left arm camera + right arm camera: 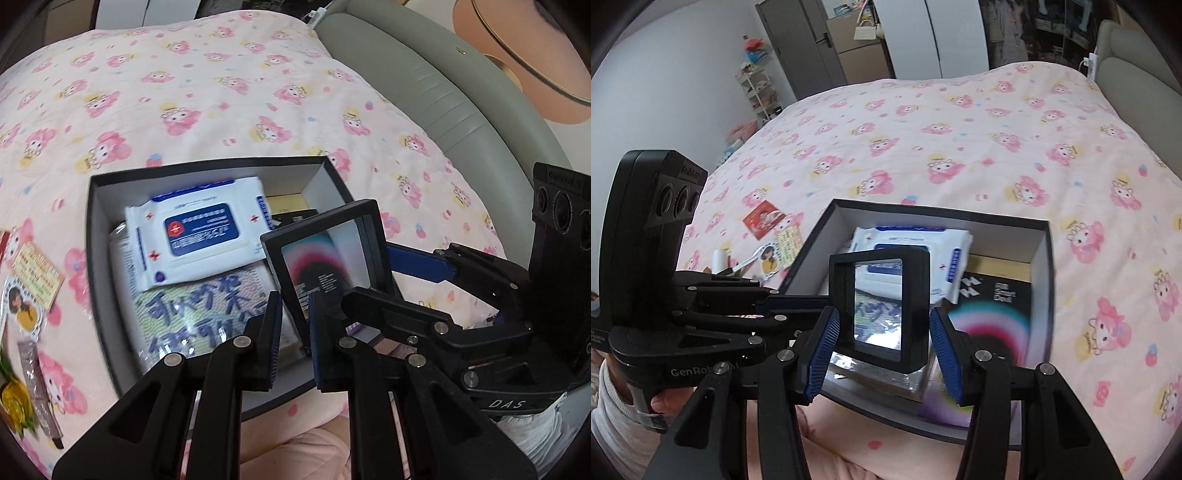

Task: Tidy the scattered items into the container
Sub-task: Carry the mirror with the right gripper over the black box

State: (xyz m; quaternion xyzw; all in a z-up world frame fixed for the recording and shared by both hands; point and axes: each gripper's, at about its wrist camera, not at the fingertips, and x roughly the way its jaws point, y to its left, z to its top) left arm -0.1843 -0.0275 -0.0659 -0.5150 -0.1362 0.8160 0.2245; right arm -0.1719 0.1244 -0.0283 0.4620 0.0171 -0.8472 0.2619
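The white wipes pack (912, 254) is half hidden behind the black square frame (882, 310). The black box with a rainbow ring (993, 314) looks blurry — so do the small stickers (26, 295), cut off at the left edge.

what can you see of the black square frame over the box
The black frame is square, thick-rimmed and plastic-looking, with a clear, shiny film window that shows the box contents behind it. It stands upright above the open box. The left gripper seems to pinch its lower corner. The right gripper straddles it, jaws open.
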